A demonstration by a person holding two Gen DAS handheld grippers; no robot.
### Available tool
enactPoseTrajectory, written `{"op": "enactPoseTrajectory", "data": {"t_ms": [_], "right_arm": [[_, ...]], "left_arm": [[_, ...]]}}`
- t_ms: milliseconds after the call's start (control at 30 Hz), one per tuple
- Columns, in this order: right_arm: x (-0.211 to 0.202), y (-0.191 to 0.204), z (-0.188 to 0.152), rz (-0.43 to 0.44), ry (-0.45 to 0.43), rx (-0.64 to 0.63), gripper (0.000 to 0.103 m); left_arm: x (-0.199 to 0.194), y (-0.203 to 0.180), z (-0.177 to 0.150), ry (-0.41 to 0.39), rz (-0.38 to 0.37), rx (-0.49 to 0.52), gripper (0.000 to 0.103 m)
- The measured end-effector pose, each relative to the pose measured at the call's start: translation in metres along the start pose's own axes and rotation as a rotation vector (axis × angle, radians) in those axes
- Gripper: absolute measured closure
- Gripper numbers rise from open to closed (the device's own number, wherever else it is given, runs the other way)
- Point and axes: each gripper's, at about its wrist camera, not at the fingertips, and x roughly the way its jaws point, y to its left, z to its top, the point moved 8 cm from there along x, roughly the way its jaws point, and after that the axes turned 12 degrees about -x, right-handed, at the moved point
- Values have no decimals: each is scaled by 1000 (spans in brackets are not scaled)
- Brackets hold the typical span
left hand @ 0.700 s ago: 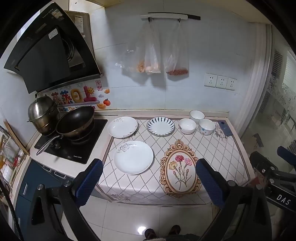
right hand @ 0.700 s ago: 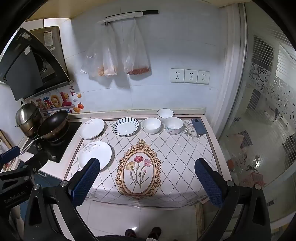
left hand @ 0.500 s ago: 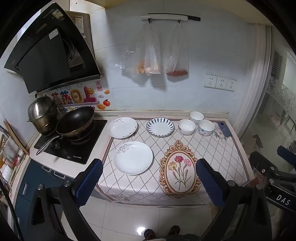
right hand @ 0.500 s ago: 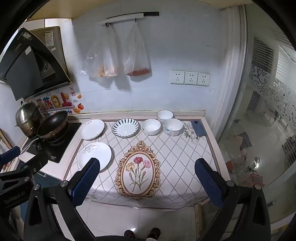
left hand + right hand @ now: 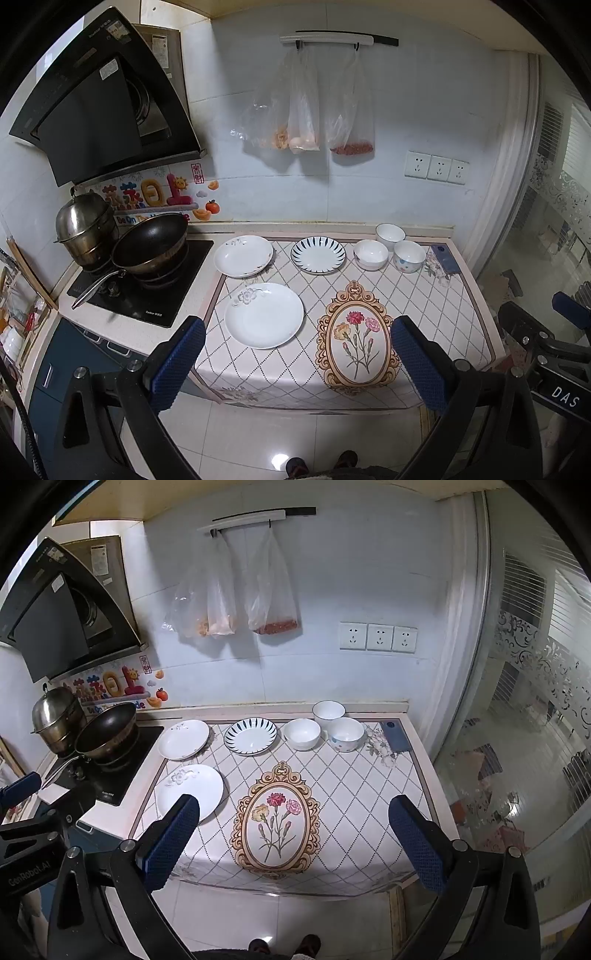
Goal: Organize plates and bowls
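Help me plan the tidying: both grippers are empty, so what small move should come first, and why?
Probably lower the open left gripper toward the large white plate. It lies nearest that gripper at the counter's front, apart from the other dishes, while the flowered plate, striped plate and three bowls sit farther back.

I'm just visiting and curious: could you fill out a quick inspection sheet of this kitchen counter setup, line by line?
Surface: counter under a diamond-pattern cloth with a flower emblem.
Job's things: three plates, white plate nearest, second white plate and striped plate behind; three bowls clustered at back right. All separate, none stacked.
Clutter: phone at the right edge.
Grippers: left gripper and right gripper open, empty, short of the counter.
Cables: nothing seen.
Surroundings: wok and steel pot on the stove, range hood above, hanging bags, wall sockets.
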Motion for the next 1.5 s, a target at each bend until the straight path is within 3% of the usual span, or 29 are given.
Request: {"op": "enactPoseTrajectory", "data": {"t_ms": [1500], "right_arm": [[4, 5, -1, 0, -14, 16, 0]], "left_arm": [[4, 5, 3, -5, -18, -12, 0]]}}
